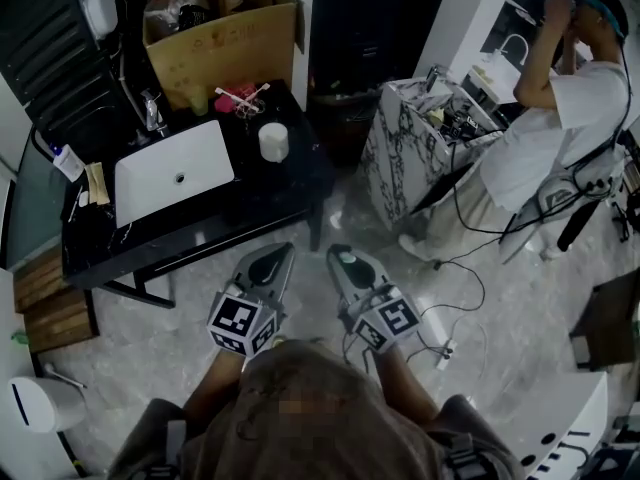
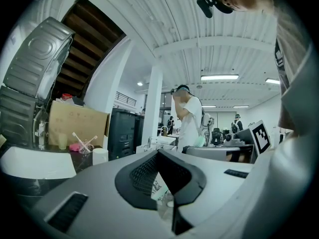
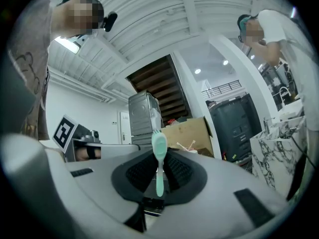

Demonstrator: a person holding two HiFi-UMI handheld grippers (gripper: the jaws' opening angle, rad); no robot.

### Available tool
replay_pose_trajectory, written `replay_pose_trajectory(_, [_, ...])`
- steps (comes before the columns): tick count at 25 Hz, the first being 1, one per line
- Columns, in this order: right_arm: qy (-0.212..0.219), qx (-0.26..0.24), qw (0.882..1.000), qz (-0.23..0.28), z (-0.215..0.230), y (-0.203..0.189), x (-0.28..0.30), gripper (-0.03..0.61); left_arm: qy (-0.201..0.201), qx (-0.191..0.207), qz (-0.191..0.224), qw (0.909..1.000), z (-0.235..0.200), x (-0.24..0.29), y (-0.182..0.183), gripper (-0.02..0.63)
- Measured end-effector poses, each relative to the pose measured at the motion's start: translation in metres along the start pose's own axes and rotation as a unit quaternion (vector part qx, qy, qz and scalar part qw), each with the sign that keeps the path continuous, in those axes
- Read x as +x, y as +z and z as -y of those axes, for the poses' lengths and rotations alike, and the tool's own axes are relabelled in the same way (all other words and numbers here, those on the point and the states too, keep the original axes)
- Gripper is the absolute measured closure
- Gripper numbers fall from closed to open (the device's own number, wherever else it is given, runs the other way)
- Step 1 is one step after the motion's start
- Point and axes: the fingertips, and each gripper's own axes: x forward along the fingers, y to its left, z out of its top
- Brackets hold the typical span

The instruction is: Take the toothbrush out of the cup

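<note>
My right gripper (image 3: 159,156) is shut on a mint-green toothbrush (image 3: 159,151), which stands upright between the pads with its head on top. In the head view both grippers hang low over the floor in front of the black counter (image 1: 260,203), the right gripper (image 1: 337,252) beside the left gripper (image 1: 283,251). The left gripper (image 2: 158,152) has its tips together with nothing held. A clear cup (image 1: 243,100) with pale brushes stands at the counter's back, well ahead of both grippers, and shows small as the cup (image 2: 84,146) in the left gripper view.
A white cup (image 1: 273,141) and a white sink (image 1: 175,173) are on the counter, with a cardboard box (image 1: 225,38) behind. A marble cabinet (image 1: 410,148) and a person in a white shirt (image 1: 560,118) stand at the right. Cables (image 1: 455,338) trail across the floor.
</note>
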Motion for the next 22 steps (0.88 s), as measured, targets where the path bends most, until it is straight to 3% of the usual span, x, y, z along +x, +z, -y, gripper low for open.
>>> replay_pose_trajectory(22, [0.002, -0.008, 1.0, -0.004, 0.001, -0.003, -0.014, 0.546, -0.014, -0.007, -0.01, 0.9998, 0.015, 0.004, -0.008, 0.612])
